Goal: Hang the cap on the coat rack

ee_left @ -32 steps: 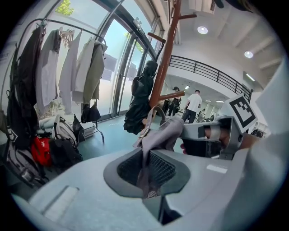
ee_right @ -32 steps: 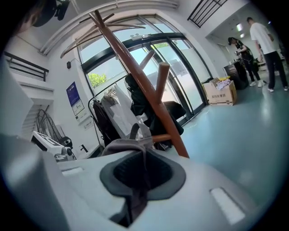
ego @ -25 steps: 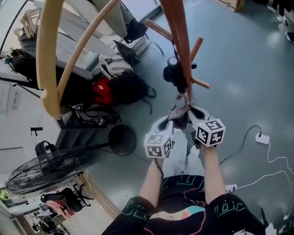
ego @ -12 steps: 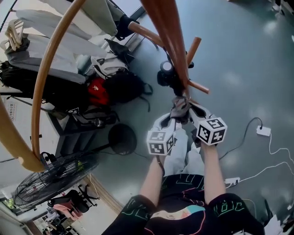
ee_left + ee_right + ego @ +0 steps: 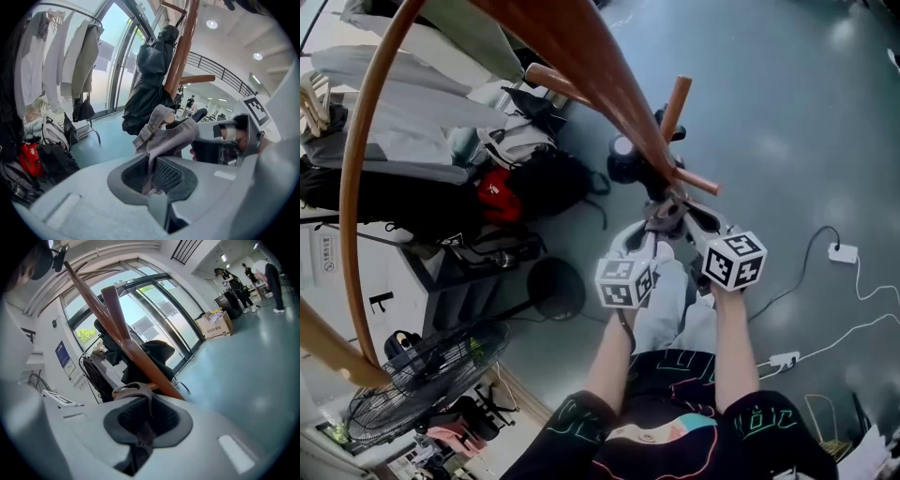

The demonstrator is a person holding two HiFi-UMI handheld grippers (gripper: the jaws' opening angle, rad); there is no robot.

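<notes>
The grey cap (image 5: 662, 217) hangs bunched between my two grippers, right under the wooden coat rack (image 5: 609, 84). My left gripper (image 5: 648, 232) is shut on the cap's fabric (image 5: 165, 132). My right gripper (image 5: 683, 216) is shut on its strap (image 5: 137, 391). A short peg (image 5: 697, 182) sticks out just above the cap. In the left gripper view a wooden peg tip (image 5: 169, 117) shows at the cap's strap loop. A dark garment (image 5: 149, 79) hangs on the rack's pole behind it.
A clothes rail with pale garments (image 5: 403, 112) stands at the left, with a red bag (image 5: 495, 195) and black backpacks (image 5: 548, 178) on the floor beneath. A floor fan (image 5: 422, 375) sits at the lower left. A power strip and white cables (image 5: 842, 253) lie at the right.
The cap and both grippers have moved slightly up, closer to the rack's lower peg. The view has swung, so the rack's pole now crosses further left. Both grips are unchanged.
</notes>
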